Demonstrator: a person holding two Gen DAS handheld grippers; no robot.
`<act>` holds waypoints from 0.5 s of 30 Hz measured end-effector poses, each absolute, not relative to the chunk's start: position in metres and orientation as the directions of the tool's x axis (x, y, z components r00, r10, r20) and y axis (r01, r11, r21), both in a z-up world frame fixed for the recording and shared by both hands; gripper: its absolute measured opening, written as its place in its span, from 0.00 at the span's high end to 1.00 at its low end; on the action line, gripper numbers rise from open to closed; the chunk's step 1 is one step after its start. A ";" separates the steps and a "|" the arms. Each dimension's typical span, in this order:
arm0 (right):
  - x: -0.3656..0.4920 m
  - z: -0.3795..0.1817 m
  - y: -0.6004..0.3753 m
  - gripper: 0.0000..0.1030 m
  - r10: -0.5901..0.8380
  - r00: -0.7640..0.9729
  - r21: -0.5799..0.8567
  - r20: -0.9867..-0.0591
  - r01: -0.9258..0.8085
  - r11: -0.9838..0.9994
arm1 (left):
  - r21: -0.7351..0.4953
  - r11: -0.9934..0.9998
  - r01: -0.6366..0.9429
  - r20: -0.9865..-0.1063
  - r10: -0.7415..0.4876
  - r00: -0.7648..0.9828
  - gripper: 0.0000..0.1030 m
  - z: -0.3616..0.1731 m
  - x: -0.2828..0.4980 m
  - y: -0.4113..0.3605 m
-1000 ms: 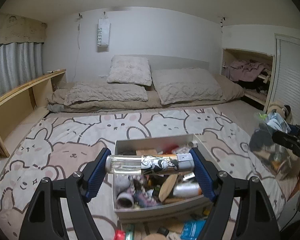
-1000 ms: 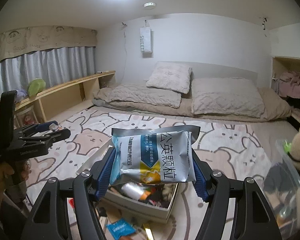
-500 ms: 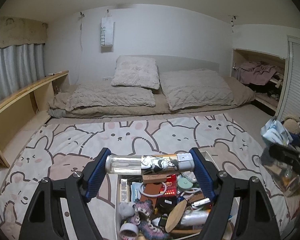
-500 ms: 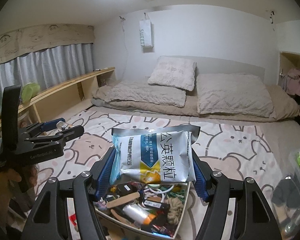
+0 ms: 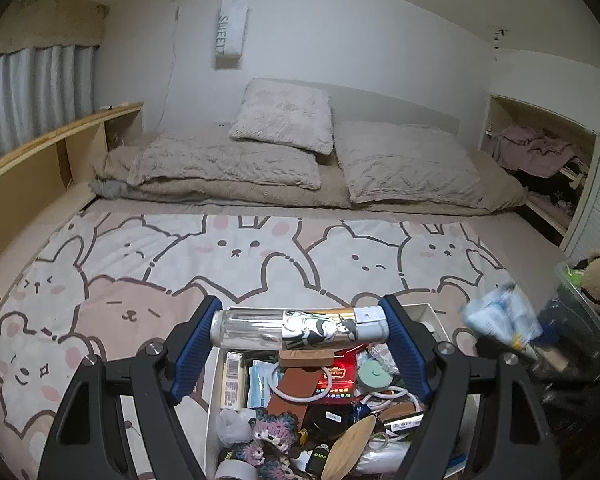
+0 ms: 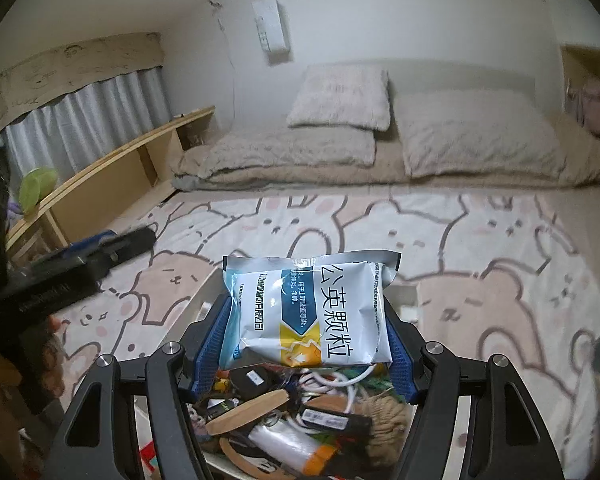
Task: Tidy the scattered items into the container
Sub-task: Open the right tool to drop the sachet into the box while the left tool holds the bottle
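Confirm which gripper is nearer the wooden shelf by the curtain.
Left. The left gripper is on the side of the box toward the wooden shelf; the right gripper is on the side away from it.

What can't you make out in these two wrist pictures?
- Left wrist view: the white box has its near wall cut off by the bottom edge; the clear bottle in the left tool hides its far rim.
- Left wrist view: the right tool's packet is motion-blurred.
- Right wrist view: the packet in the right tool covers the box's far contents.
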State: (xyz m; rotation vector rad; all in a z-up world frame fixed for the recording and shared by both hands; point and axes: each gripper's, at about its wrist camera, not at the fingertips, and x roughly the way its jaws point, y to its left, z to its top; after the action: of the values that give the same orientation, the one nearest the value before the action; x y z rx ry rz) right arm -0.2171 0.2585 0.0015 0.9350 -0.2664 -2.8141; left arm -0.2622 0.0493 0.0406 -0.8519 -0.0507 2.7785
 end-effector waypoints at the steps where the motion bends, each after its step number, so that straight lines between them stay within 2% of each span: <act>1: -0.220 -0.005 0.258 0.32 -0.219 -0.781 0.233 -0.585 0.097 -0.968 | -0.106 -0.972 -0.208 -0.550 0.232 -0.802 0.23 0.040 -0.263 0.049; 15: -0.247 -0.068 0.237 0.32 -0.327 -0.671 0.343 -0.665 0.114 -0.932 | -0.125 -0.978 -0.165 -0.606 0.207 -0.768 0.23 0.018 -0.276 0.054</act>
State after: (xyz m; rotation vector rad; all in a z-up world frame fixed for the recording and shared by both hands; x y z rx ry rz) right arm -0.2467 0.2367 -0.0685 1.1288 -0.4017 -2.6375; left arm -0.2759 0.0536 0.0181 -0.9642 -0.0957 2.7797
